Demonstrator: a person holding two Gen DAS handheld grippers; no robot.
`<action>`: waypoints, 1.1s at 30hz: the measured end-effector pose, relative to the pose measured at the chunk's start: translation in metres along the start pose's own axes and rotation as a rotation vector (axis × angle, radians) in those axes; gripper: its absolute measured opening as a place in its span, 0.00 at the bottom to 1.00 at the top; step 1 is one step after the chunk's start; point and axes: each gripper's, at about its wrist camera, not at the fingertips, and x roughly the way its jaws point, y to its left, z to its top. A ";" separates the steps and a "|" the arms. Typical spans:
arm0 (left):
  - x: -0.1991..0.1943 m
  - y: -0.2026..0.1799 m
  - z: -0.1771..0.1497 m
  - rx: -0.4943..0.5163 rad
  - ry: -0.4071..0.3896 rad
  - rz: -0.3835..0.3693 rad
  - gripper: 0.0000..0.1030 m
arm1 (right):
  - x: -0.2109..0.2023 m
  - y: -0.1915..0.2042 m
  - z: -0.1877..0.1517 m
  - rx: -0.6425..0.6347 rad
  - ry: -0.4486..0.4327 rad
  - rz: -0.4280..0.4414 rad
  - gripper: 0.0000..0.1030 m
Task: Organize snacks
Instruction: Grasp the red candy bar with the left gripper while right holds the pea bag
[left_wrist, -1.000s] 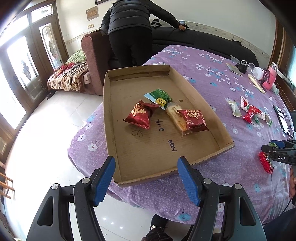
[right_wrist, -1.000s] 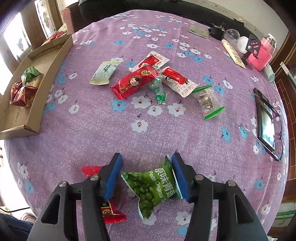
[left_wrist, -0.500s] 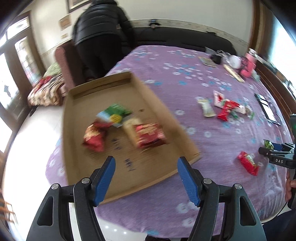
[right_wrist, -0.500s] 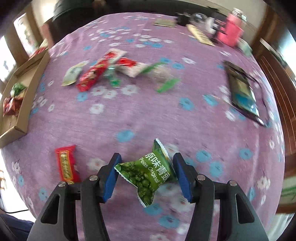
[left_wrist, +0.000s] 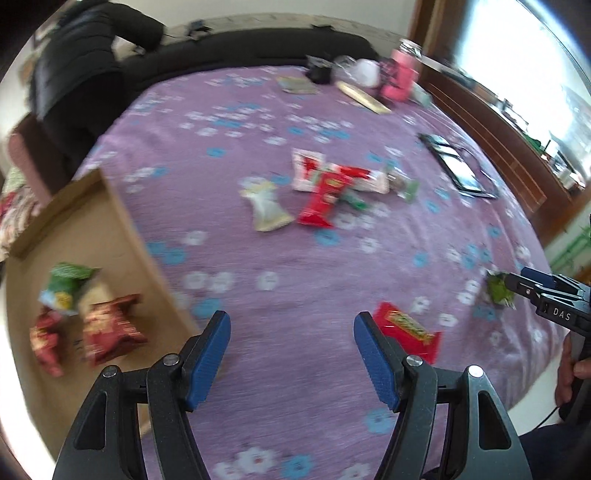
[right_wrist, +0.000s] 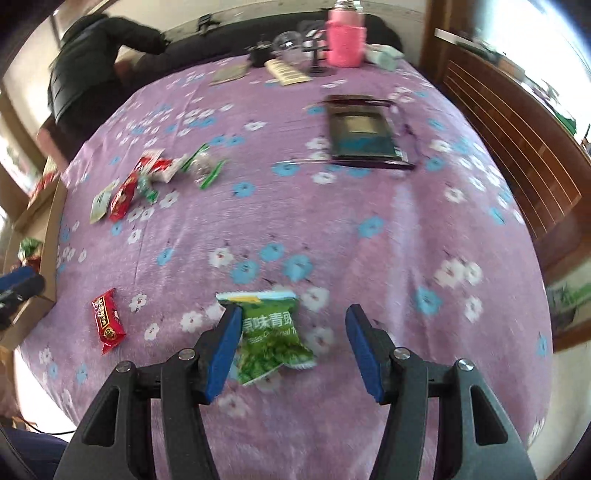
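Observation:
A green pea packet lies between the open fingers of my right gripper, against the left pad, with a wide gap to the right pad. The packet also shows in the left wrist view. My left gripper is open and empty above the purple cloth. A red snack bar lies just right of its right finger and shows in the right wrist view. The cardboard tray at left holds several packets. A pile of loose snacks lies mid-table.
A dark tablet lies on the right of the table. A pink bottle, a cup and small items stand at the far edge. A person in black bends over the sofa behind the table. Wooden furniture runs along the right.
My right gripper has opened and the green pea packet now lies loose between its fingers. Both grippers have swung to the right; the tray has slid to the left of the left view.

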 end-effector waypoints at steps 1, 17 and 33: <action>0.002 -0.003 0.001 0.004 0.012 -0.021 0.71 | -0.006 -0.005 -0.003 0.020 -0.010 0.003 0.56; 0.053 -0.052 0.004 -0.038 0.230 -0.177 0.69 | -0.039 -0.041 -0.031 0.079 -0.053 -0.055 0.56; 0.056 -0.065 0.020 0.047 0.154 -0.054 0.32 | -0.027 -0.016 -0.005 -0.100 -0.017 0.111 0.56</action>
